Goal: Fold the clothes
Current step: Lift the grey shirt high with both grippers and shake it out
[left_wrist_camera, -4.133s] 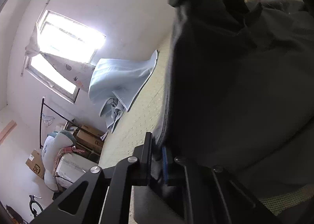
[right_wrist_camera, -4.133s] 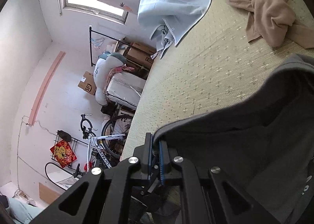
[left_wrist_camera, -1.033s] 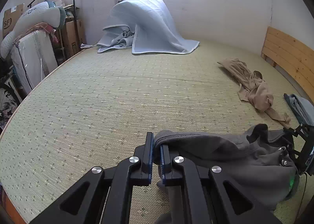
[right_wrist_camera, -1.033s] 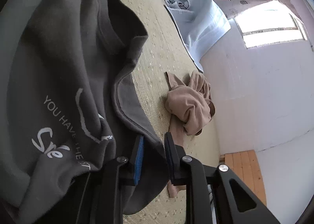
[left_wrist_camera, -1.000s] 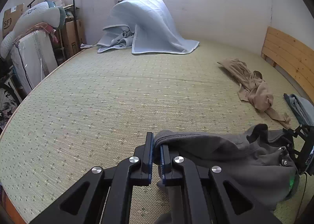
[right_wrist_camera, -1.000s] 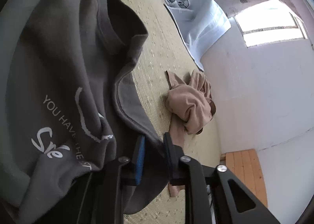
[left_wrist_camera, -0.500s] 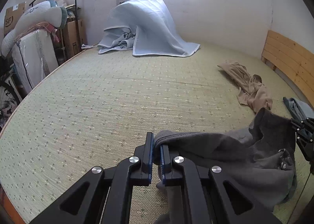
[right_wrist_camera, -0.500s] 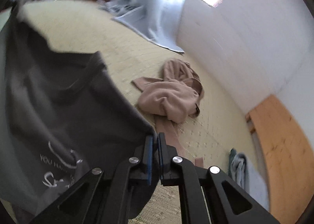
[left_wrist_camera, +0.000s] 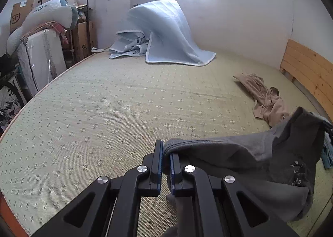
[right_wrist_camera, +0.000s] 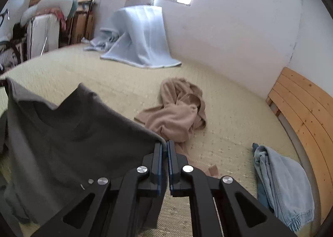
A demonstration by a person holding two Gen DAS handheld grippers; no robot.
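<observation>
While the left wrist view looks down along its black two-finger left gripper [left_wrist_camera: 165, 161], the blue-padded jaws are clenched on a folded edge of the dark grey cotton T-shirt [left_wrist_camera: 249, 166]. From that pinch the shirt runs off to the right of the claw and rises to a peak at the frame's right edge, white lettering showing on its lower right part. Ahead of the claw spreads the pale green woven mat [left_wrist_camera: 116, 112]. Farther ahead and right lies a crumpled tan garment [left_wrist_camera: 266, 99], and well beyond, against the wall, a light blue quilted blanket [left_wrist_camera: 166, 35] is draped in a heap.

Seen from the right wrist view, the right gripper [right_wrist_camera: 164, 153] has just finished closing and pinches the shirt's edge [right_wrist_camera: 62, 133] at its fingertips. The grey cloth hangs to the left of the claw, spread wide and lifted off the mat. Just ahead of the claw sits the tan garment [right_wrist_camera: 179, 112]. To the right, near the wooden slatted headboard [right_wrist_camera: 306, 108], lies a light blue pair of trousers [right_wrist_camera: 278, 178].
</observation>
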